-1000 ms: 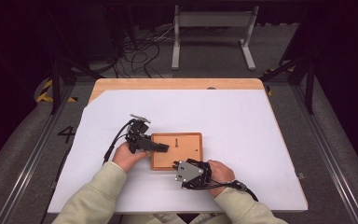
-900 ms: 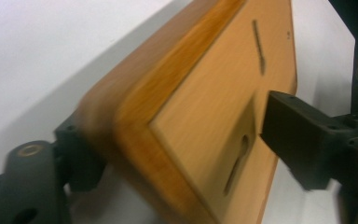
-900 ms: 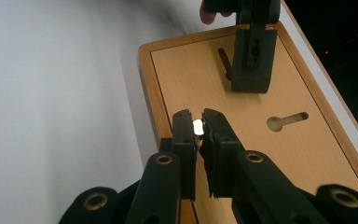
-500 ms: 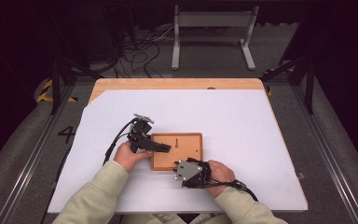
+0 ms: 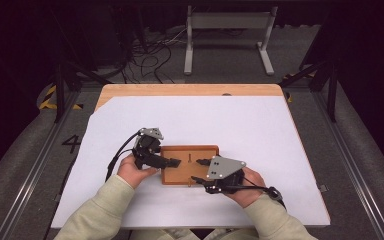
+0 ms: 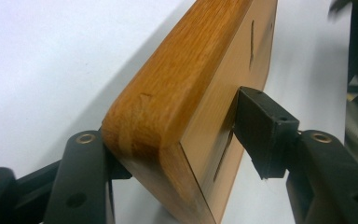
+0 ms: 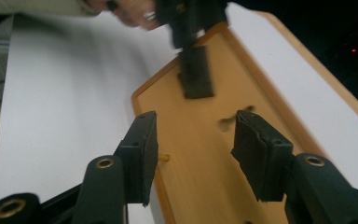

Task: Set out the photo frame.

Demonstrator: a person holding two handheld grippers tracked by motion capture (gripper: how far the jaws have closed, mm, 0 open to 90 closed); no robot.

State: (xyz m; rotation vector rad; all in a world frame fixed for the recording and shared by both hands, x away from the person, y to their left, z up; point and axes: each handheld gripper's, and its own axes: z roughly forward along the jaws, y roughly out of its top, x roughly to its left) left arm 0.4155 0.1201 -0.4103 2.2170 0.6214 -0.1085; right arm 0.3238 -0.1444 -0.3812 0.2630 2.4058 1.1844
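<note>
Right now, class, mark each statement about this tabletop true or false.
1. The table under the wooden tray has a white cover. True.
2. The left hand-held gripper has the tray's edge between its jaws. True; they have just been closing onto it.
3. The right hand-held gripper is clamped on a pen. False: its jaws have just been opening and stand apart over the tray, holding nothing.
4. The tray is blue plastic. False: it is orange-brown wood.
</note>
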